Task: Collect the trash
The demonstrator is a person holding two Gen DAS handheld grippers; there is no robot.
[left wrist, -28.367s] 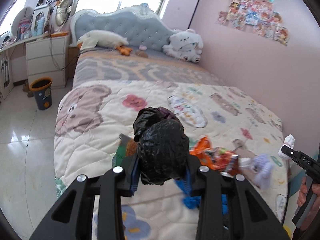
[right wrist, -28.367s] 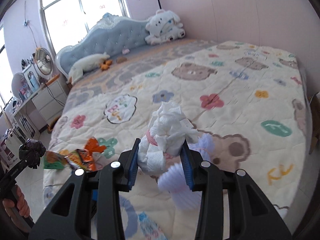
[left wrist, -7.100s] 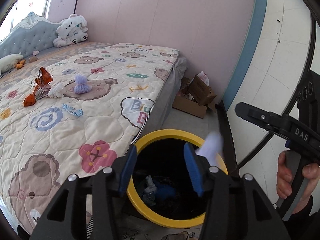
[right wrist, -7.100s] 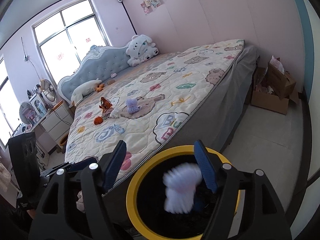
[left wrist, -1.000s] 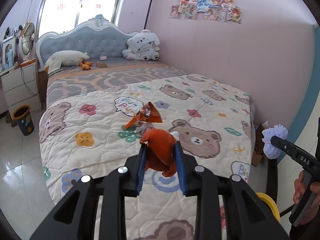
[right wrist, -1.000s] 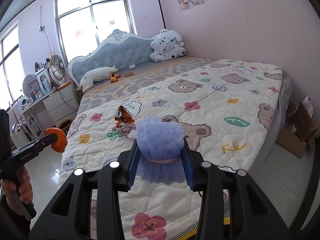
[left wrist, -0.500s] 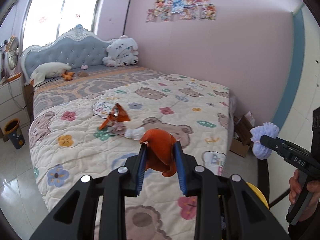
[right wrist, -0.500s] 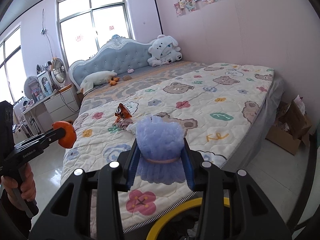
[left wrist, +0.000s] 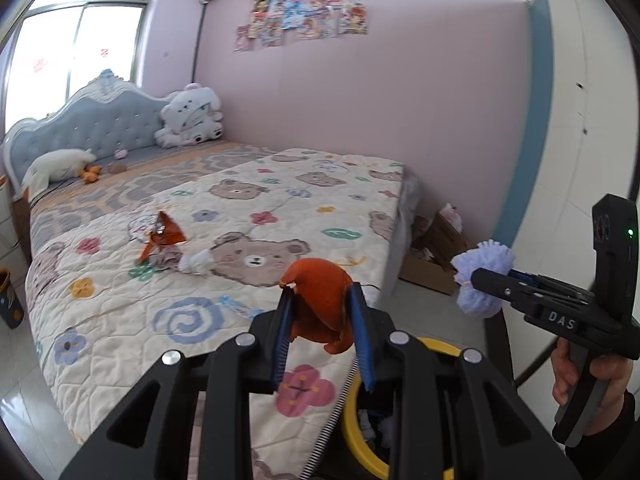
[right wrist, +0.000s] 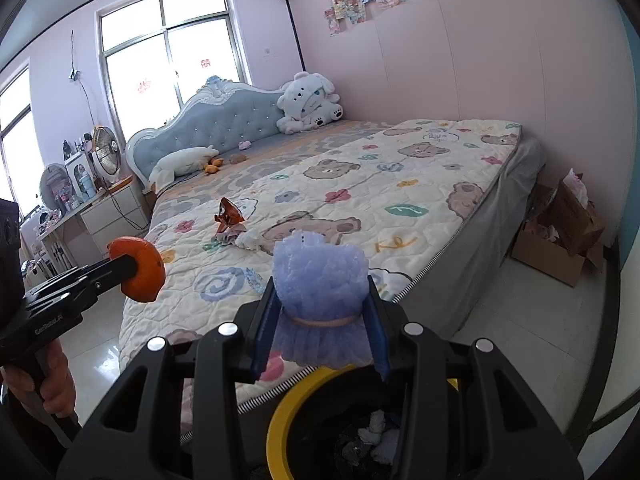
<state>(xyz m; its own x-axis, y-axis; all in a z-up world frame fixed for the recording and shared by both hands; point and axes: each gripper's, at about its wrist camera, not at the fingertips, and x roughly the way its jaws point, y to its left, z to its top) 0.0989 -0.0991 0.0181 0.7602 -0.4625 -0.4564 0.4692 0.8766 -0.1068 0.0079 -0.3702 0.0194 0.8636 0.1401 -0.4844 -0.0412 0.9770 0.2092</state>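
Observation:
My left gripper (left wrist: 322, 330) is shut on an orange peel (left wrist: 320, 300), held over the bed's foot corner near the yellow-rimmed bin (left wrist: 352, 428). My right gripper (right wrist: 320, 320) is shut on a lilac foam fruit net (right wrist: 320, 276) just above the bin's rim (right wrist: 280, 412), which holds crumpled trash. Each gripper shows in the other's view: the right one with the net (left wrist: 482, 276), the left one with the peel (right wrist: 140, 270). An orange wrapper (left wrist: 164, 234), a white tissue (left wrist: 196, 258) and a small blue wrapper (left wrist: 236, 306) lie on the bear quilt.
The bed (right wrist: 360, 184) fills the middle, with plush toys at the headboard (right wrist: 308, 104). Cardboard boxes (right wrist: 560, 224) stand by the pink wall at the right. A nightstand with a fan (right wrist: 106, 148) is at the far left. A small bin (left wrist: 6, 300) sits on the tile floor.
Both grippers have carried their loads away from the bed toward the yellow bin, which now shows larger below them. The grips have not changed.

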